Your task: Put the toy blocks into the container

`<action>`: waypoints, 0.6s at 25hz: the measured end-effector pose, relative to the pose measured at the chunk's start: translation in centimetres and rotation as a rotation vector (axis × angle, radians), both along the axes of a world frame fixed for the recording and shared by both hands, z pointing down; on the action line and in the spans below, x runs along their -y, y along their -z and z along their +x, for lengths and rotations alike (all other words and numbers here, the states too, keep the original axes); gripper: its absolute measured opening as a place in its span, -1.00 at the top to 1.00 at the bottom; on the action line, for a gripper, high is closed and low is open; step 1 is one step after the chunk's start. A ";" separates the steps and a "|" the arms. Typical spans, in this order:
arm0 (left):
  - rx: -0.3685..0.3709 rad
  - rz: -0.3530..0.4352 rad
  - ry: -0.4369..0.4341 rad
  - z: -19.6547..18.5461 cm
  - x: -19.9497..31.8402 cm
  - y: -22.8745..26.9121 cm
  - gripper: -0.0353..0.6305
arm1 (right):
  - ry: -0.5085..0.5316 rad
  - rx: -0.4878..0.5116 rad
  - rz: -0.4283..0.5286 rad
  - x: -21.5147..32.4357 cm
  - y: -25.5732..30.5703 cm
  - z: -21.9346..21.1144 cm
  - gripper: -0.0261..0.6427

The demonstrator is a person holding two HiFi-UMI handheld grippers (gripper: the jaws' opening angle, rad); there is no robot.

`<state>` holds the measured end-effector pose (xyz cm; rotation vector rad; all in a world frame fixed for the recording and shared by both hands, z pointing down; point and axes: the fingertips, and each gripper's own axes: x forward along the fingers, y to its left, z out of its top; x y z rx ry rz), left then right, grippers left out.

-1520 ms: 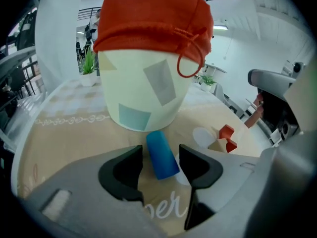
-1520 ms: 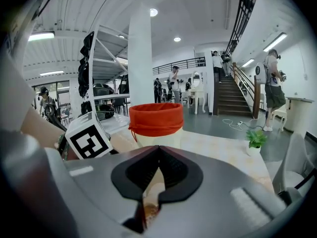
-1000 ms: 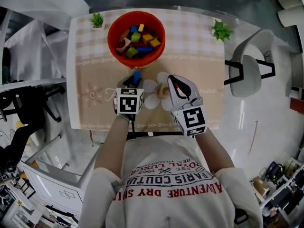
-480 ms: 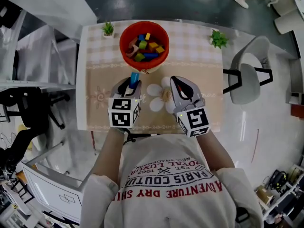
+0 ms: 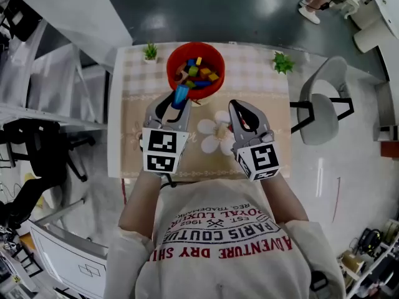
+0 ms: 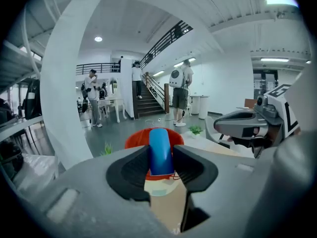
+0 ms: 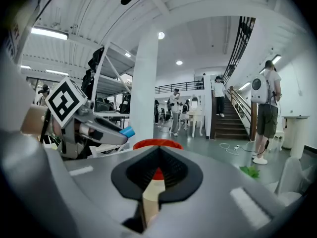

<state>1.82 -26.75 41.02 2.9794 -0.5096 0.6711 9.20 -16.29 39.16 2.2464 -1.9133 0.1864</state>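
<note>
Here the left gripper (image 5: 177,102) has its fingers (image 6: 131,170) pinching a blue block (image 6: 160,151), one pad on each side of it; the block's rounded end juts out past the fingertips. Straight ahead of those fingers, and below them, sits the red container (image 5: 174,64). In the head view the block shows against the container's near rim. Inside the container, beyond the fingertips, lies a heap of coloured blocks (image 5: 198,73) in yellow, green, blue and orange.

The right gripper (image 5: 241,116) is just beside the left one, with its fingers (image 7: 138,175) pressed together and nothing between them. The container's rim shows ahead of these fingers and to the left of where they point. Under both pairs of fingers is the counter (image 5: 268,86), covered with a checked cloth that carries a flower print (image 5: 218,136). A small potted plant (image 5: 150,52) stands left of the container and another (image 5: 282,61) ahead of the right fingers
</note>
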 end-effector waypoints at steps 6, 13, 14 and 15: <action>0.006 0.053 -0.090 3.2 1.7 0.8 0.44 | -0.052 -0.030 0.056 -0.1 2.0 0.4 0.92; 0.116 0.042 -0.230 5.8 3.4 -1.6 0.44 | -0.124 -0.077 0.083 -0.4 3.8 0.4 0.92; 0.131 0.033 -0.247 6.1 3.5 -2.1 0.44 | -0.134 -0.081 0.077 -0.4 3.8 0.4 0.92; 0.147 0.029 -0.267 6.4 3.5 -2.5 0.43 | -0.143 -0.085 0.080 -0.4 3.8 0.4 0.92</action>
